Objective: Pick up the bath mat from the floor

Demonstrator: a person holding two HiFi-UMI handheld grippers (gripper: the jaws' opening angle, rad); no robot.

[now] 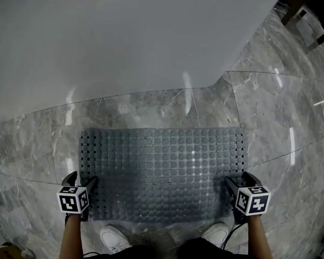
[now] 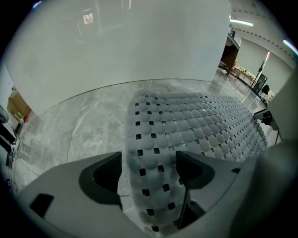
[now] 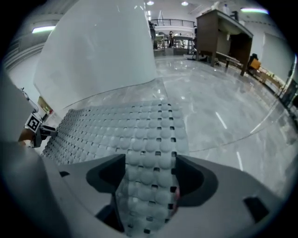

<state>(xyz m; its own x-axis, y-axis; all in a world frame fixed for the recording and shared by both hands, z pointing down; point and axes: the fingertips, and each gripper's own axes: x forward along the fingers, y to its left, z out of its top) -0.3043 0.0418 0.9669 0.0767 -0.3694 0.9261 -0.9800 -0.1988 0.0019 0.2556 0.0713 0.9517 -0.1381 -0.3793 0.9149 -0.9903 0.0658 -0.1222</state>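
The bath mat (image 1: 164,172) lies flat on the marble floor (image 1: 280,120), its far long edge near the foot of a broad white wall (image 1: 119,42); it is a grey sheet of rounded studs pierced with square holes; it looks like soft rubbery plastic, light, limp enough to sag and fold once lifted, and likely to cling a little to the polished stone. The left gripper (image 1: 83,180) stands at the mat's left short edge, near its front corner; the right gripper (image 1: 240,179) stands at the mat's right short edge, likewise near the front; both sets of jaws are released and spread wide, each straddling a strip of the mat's border without clenching it. Those borders seem the sound places to take hold, one at each end. Two white shoes (image 1: 114,238) stand just behind the mat's front edge; nothing lies on the mat.
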